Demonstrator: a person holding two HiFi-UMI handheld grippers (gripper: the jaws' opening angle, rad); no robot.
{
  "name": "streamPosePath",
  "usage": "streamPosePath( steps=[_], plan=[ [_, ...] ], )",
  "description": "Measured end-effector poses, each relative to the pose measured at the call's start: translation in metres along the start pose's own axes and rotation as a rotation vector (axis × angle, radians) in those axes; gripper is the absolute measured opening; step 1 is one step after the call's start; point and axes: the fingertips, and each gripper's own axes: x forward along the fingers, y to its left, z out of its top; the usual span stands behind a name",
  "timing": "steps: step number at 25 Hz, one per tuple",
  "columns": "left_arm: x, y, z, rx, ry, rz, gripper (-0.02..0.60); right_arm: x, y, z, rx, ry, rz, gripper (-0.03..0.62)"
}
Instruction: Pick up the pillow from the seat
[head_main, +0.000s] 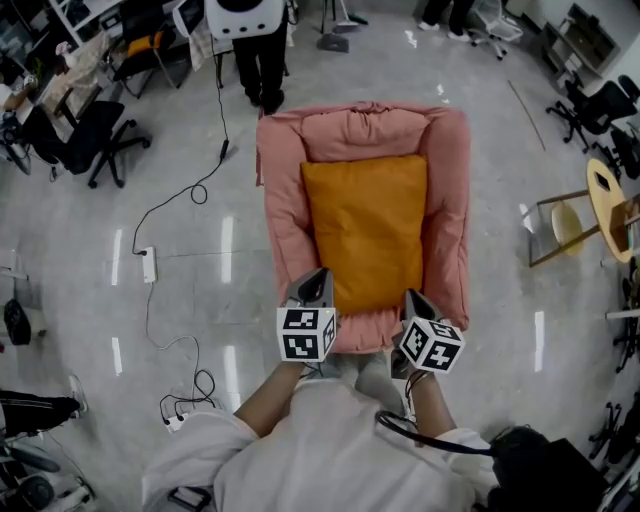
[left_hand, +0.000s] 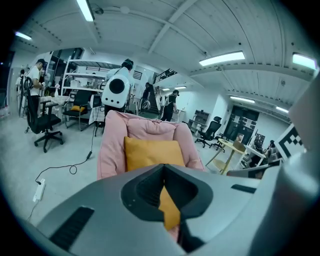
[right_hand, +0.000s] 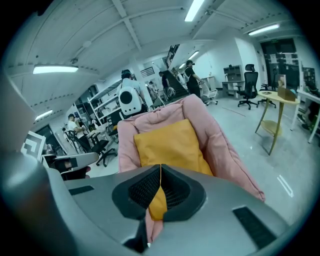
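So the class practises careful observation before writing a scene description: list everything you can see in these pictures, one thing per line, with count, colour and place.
seat: one, pink, padded, mid-floor ahead of the person
pillow: one, orange, lying flat on the seat
power strip: one, white, floor left of the seat
cable: one, black, trailing over the floor from the power strip
office chairs: at least three, black, at the room's edges
side table: one, pale wood, far right
person: one, dark trousers, standing beyond the seat
left gripper: one, grey, fingers together, at the pillow's near left edge
right gripper: one, grey, fingers together, at the near right edge
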Motion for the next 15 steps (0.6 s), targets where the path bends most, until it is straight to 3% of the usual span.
streamPosePath(
  steps=[7,15],
  plan=[
    [0.012,0.001,-0.011,-0.043,0.045,0.098,0.005,0.025,-0.01,0.002,-0.033,0.064,0.068,0.029],
    [0.033,-0.011,-0.003,-0.059,0.037,0.14,0.005,0.041,-0.02,0.024,-0.069,0.068,0.106,0.029]
  ],
)
